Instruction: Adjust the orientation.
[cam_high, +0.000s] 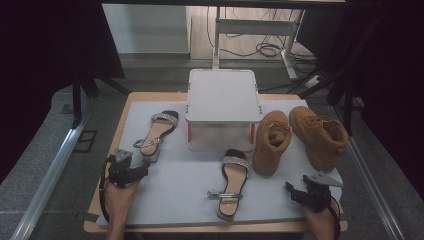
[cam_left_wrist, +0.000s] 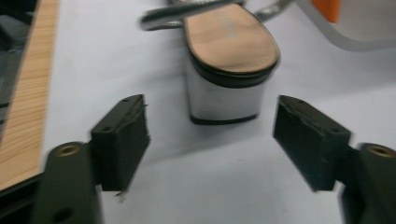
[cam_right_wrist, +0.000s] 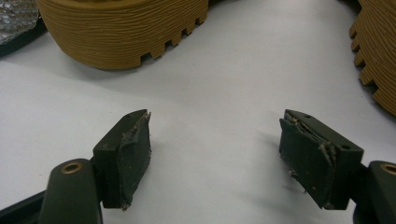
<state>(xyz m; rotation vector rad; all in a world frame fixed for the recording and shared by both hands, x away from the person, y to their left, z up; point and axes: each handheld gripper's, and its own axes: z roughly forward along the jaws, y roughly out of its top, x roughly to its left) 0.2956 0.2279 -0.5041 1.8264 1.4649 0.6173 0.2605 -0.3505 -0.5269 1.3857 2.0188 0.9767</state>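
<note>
Just ahead of the left tongs (cam_left_wrist: 212, 140) stands the block heel of a sandal (cam_left_wrist: 229, 60), its tan insole facing up; the jaws are spread wide on either side of empty mat, short of the heel and not touching it. From above, the left tongs (cam_high: 142, 167) sit at the near left of the table (cam_high: 127, 102), just beside that sandal's (cam_high: 159, 131) heel. A second sandal (cam_high: 232, 182) lies near the middle of the mat, toe away from the person. The right tongs (cam_high: 289, 189) rest at the near right, jaws likewise apart with nothing between them; they (cam_right_wrist: 215, 154) point at the gap between two tan boots. One boot (cam_high: 271, 141) lies just beside the white stand (cam_high: 223, 95), the other boot (cam_high: 320, 136) to its right.
</note>
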